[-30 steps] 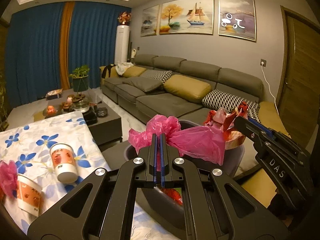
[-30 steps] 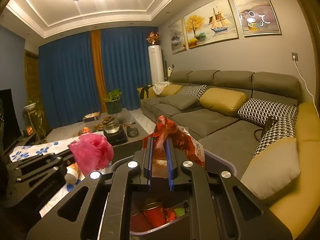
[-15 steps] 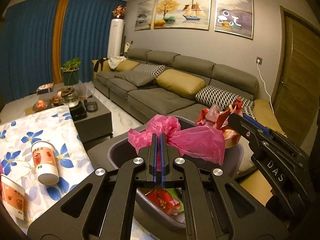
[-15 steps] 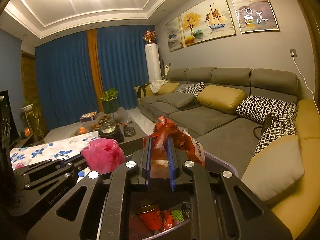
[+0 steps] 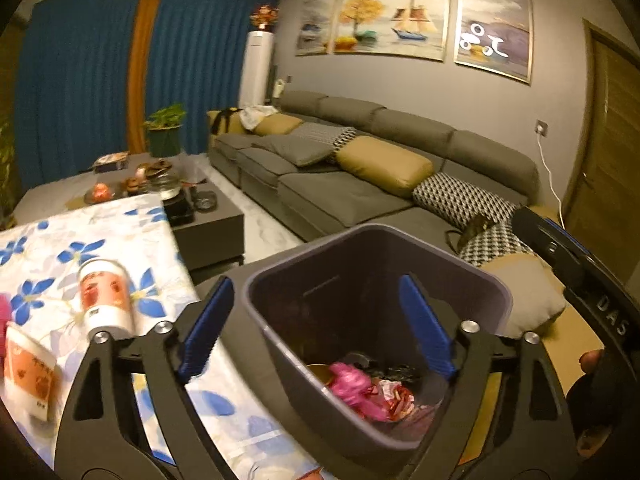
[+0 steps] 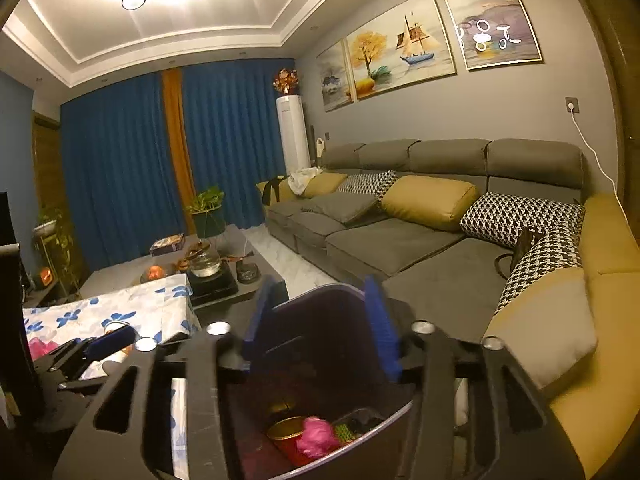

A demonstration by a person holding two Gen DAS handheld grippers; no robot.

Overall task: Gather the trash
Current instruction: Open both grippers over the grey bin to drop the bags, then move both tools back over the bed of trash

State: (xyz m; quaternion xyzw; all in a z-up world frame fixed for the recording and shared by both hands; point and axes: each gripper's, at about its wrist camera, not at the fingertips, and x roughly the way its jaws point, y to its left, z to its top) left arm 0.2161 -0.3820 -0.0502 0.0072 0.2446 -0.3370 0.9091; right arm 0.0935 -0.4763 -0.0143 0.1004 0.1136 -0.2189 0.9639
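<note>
A grey trash bin (image 5: 472,280) stands under both grippers. My left gripper (image 5: 316,320) is open and empty above the bin's mouth. My right gripper (image 6: 320,316) is open and empty above the bin (image 6: 320,296). A crumpled pink plastic bag (image 5: 356,388) and a red wrapper (image 5: 396,396) lie at the bin's bottom with other trash. The pink bag also shows in the right wrist view (image 6: 316,436), beside a red cup (image 6: 286,430). Two paper cups (image 5: 106,296) (image 5: 30,372) lie on the floral tablecloth (image 5: 120,220) at left.
A dark coffee table (image 5: 212,220) with a glass teapot (image 5: 166,182) stands behind the floral table. A grey sofa (image 5: 360,184) with cushions fills the back and right. Another bit of pink plastic (image 5: 4,312) lies at the table's left edge.
Both grippers opened. The pink bag dropped from the left gripper and the red wrapper from the right gripper into the bin.
</note>
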